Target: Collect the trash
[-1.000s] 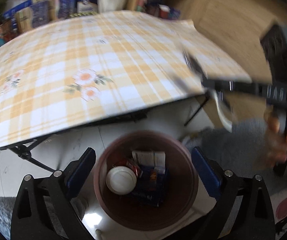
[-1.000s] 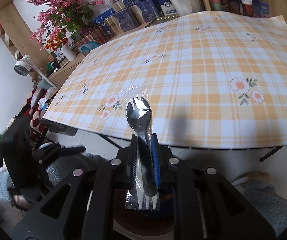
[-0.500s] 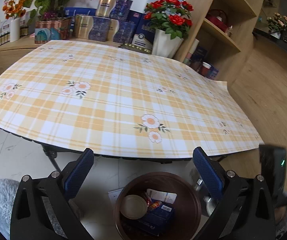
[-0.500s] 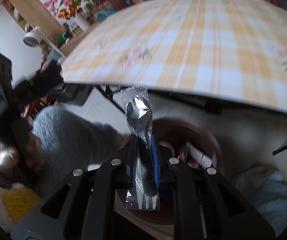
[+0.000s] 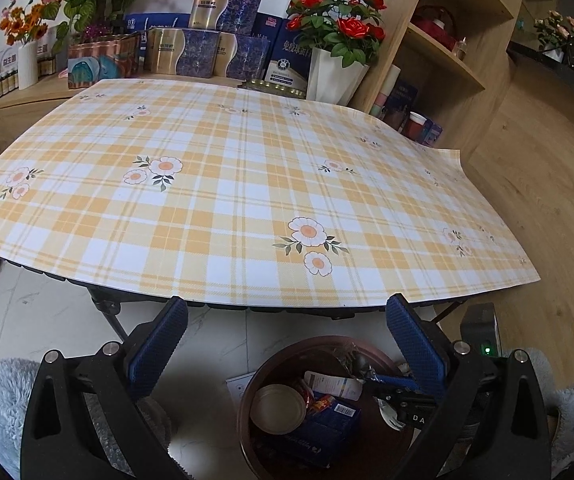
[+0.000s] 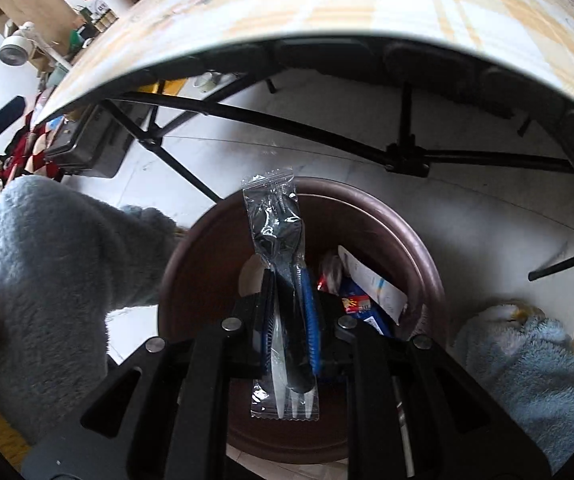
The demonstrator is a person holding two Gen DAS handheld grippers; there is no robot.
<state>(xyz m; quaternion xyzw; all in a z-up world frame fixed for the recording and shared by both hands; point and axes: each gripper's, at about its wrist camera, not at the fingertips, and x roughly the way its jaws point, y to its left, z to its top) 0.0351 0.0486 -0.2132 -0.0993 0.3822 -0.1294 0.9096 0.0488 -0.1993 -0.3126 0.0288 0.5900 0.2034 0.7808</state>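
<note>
A brown round trash bin (image 5: 271, 364) stands on the white floor just in front of the table; it also shows in the right wrist view (image 6: 427, 256). It holds a round lid (image 5: 277, 408), a blue box (image 5: 327, 428) and paper scraps. My right gripper (image 6: 289, 276) is shut on a clear wrapped cutlery packet (image 6: 277, 224) with a black spoon and white fork, held over the bin's mouth. The packet and the right gripper's tip also show inside the bin's right side in the left wrist view (image 5: 391, 396). My left gripper (image 5: 287, 320) is open and empty above the bin.
A table with a yellow plaid flowered cloth (image 5: 227, 184) fills the left view; its black folding legs (image 6: 403, 156) cross behind the bin. Boxes and flower vases (image 5: 339, 68) stand behind it, wooden shelves (image 5: 447, 52) at right. Grey fluffy sleeves (image 6: 59, 264) flank the bin.
My right gripper has dropped from table height down over the bin with the packet. My left gripper tilted up and back, so the table now fills its view.
</note>
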